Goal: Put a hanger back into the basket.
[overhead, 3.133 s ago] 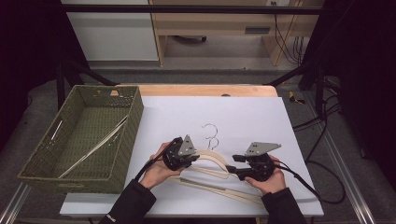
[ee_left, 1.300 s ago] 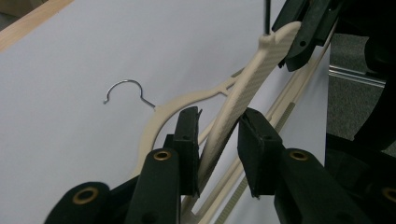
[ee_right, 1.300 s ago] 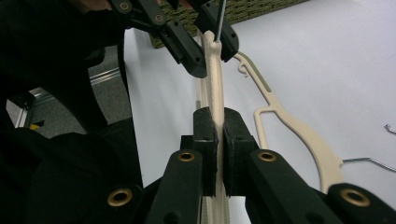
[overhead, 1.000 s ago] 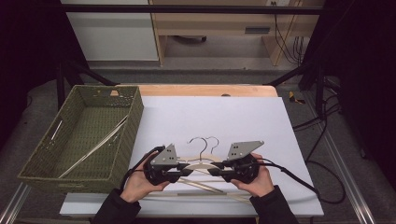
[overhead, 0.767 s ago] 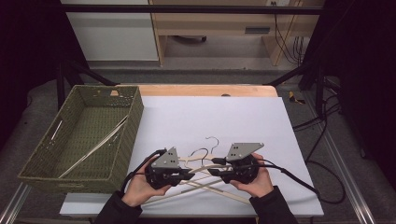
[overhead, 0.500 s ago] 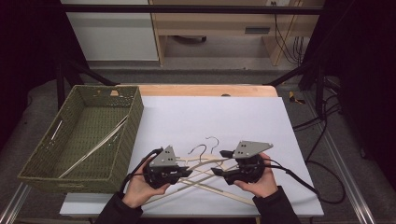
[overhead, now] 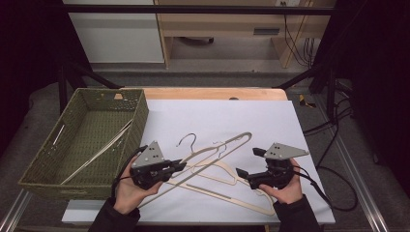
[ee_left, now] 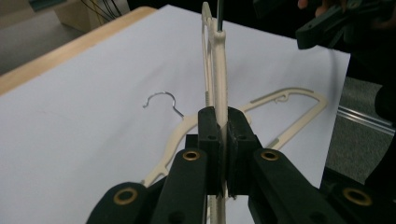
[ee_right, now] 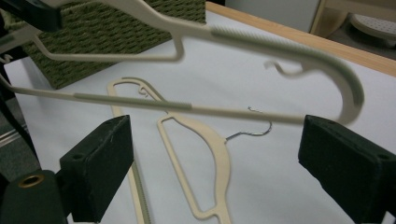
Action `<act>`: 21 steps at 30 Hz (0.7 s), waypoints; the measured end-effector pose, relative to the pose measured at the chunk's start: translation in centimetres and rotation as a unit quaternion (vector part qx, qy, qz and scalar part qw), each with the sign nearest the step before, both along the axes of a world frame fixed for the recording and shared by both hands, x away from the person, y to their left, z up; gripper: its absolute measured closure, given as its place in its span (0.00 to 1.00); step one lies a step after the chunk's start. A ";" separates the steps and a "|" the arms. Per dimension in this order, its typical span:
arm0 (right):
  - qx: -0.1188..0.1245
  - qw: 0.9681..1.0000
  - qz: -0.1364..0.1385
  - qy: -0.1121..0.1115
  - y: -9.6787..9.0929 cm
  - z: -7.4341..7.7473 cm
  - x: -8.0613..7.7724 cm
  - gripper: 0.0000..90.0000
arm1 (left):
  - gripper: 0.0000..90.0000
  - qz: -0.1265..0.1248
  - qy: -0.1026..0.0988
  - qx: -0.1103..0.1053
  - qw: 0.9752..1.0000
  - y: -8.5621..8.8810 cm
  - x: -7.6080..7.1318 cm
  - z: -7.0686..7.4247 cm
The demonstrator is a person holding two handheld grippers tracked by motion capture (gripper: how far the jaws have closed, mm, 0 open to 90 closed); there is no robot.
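At the bottom of the high view my left claw point(overhead: 180, 166) is clamped on the raised hanger point(overhead: 220, 151), which slants up toward frame center. My right claw point(overhead: 247, 163), bottom right, has just been opening and stands wide, empty. The second hanger point(overhead: 227, 186) lies flat on the white surface point(overhead: 270, 121). Swinging toward the basket point(overhead: 82, 140) at left, the hooks could snag. No readable writing.

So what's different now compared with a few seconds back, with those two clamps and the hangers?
The right gripper has just opened its jaws and let go of the lifted hanger; the left gripper stays shut on it and has raised it off the sheet, angled toward the far right. The other hanger lies flat, shifted a little. The basket has not moved.
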State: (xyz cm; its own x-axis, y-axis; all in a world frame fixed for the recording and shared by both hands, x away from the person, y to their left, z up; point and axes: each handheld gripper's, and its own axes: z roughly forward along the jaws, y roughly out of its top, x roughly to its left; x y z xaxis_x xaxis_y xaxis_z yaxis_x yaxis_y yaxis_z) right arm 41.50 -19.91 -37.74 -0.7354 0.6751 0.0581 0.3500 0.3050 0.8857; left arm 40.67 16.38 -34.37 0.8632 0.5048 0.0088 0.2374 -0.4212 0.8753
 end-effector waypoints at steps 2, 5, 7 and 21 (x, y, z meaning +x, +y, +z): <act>0.006 1.000 -0.006 0.001 -0.4 -0.1 0.0 0.10 | 0.96 0.004 -0.005 -0.005 1.000 0.5 -0.1 0.8; 0.011 1.000 -0.020 0.003 -1.1 -0.4 -0.2 0.09 | 0.96 0.008 -0.013 -0.005 1.000 1.1 0.0 2.2; 0.015 1.000 -0.024 0.003 -1.5 -0.5 -0.3 0.09 | 0.96 0.010 -0.020 -0.003 1.000 1.4 0.1 3.2; 0.024 0.998 -0.051 0.004 -3.4 -1.1 -0.8 0.06 | 0.96 0.048 -0.045 0.003 0.998 5.6 2.0 8.7</act>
State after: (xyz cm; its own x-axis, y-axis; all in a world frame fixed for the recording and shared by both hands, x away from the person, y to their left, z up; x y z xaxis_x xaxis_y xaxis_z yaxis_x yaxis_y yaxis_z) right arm 40.74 -23.32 -38.80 -0.6621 0.7430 0.0979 0.3846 0.2248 0.8953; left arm 42.71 21.96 -25.67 0.8060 0.5854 0.0876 0.1975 -0.4054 0.8925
